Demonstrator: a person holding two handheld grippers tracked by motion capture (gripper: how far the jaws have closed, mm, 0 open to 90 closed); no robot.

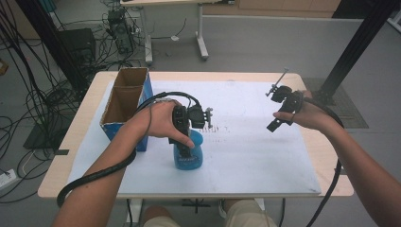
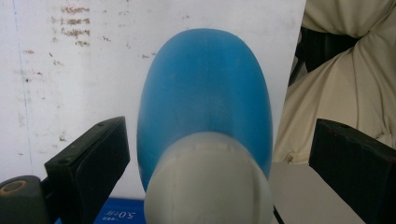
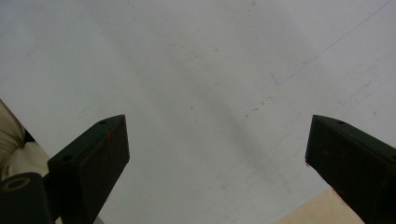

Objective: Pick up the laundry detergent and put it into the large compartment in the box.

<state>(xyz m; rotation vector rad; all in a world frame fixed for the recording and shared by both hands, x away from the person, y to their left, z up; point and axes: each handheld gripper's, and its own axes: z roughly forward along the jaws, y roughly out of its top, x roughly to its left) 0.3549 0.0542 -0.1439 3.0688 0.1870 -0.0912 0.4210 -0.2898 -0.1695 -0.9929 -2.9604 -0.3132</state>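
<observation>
Broadly, the worktop (image 1: pixel 283 184) carries an open cardboard box (image 1: pixel 124 106) at its left, its inside apparently empty. Nearer, a blue bottle (image 1: pixel 189 153) stands upright between the left gripper's (image 1: pixel 187 142) wide-open jaws, untouched; the right gripper (image 1: pixel 279 116) hovers apart, jaws wide, holding nothing

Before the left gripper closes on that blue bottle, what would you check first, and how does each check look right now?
1. Left gripper open: ok, jaws spread wide.
2. Bottle between the jaws: ok, its white cap sits between them.
3. Jaws touching the bottle: not ok, gaps on both sides.
4. Bottle upright on the white mat: ok.
5. Right gripper out of the way: ok, open above bare mat.
6. Box apart from the bottle: cannot tell, hand hides the gap.
</observation>
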